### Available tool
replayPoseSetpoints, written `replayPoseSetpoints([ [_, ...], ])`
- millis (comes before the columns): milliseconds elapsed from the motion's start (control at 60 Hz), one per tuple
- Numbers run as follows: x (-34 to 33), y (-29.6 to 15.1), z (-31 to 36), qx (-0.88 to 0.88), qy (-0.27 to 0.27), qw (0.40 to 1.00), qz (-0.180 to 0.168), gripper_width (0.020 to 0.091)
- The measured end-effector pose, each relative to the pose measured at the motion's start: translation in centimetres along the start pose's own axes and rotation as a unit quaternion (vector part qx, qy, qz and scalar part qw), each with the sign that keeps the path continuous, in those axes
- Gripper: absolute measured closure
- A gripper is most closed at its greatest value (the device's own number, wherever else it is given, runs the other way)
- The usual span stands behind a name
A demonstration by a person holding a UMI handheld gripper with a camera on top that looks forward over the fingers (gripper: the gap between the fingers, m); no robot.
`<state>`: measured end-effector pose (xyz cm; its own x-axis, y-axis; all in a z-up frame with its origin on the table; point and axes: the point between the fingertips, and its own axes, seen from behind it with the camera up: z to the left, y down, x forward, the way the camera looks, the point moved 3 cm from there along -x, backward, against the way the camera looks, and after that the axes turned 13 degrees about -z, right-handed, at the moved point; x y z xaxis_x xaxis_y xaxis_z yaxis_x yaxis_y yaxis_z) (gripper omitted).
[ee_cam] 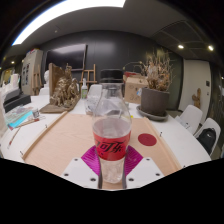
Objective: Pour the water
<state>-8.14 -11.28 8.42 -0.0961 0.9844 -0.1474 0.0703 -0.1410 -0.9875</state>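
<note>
A clear plastic bottle (111,140) with a red label stands upright between the fingers (111,176), its long axis vertical and its cap toward the glass beyond. The magenta pads (92,160) sit close against the bottle's lower half on both sides, so the fingers look closed on it, though the base of the bottle hides the actual contact and I cannot be fully sure they press. Just beyond the bottle, in line with it, stands a clear glass pitcher or cup (109,101) on the pale desk (60,135); that is most likely the vessel to pour into. A red round coaster (147,139) lies to the right of the bottle, apart from it. A potted plant (155,92) stands further right, well clear. Open desk lies left and right for tipping.
</note>
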Motion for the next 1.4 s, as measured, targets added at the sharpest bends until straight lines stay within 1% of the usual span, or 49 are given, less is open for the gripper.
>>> replayPoseSetpoints([
  [133, -0.4, -1.5, 0.6, -0.003, 0.006, 1.000, 0.000, 0.0845],
  [300, -0.6, -7.0, 4.4, 0.031, -0.023, 0.999, -0.023, 0.0844],
  [450, 0.9, -12.2, 9.1, 0.142, -0.061, 0.987, -0.047, 0.0846],
  [533, 2.3, -14.7, 10.7, 0.250, -0.079, 0.964, -0.044, 0.0845],
  [633, 4.5, -16.9, 11.9, 0.401, -0.087, 0.911, -0.033, 0.0847],
  [750, 7.1, -18.0, 11.9, 0.564, -0.087, 0.821, -0.004, 0.0850],
  [950, 12.2, -16.5, 11.8, 0.748, -0.076, 0.657, 0.052, 0.0848],
  [1050, 13.5, -16.2, 12.0, 0.814, -0.074, 0.571, 0.077, 0.0847],
  [1133, 14.1, -15.6, 11.9, 0.852, -0.065, 0.511, 0.094, 0.0849],
  [1233, 14.8, -14.6, 11.8, 0.877, -0.051, 0.466, 0.105, 0.0847],
  [1400, 14.9, -13.9, 12.0, 0.875, -0.050, 0.467, 0.118, 0.0847],
])
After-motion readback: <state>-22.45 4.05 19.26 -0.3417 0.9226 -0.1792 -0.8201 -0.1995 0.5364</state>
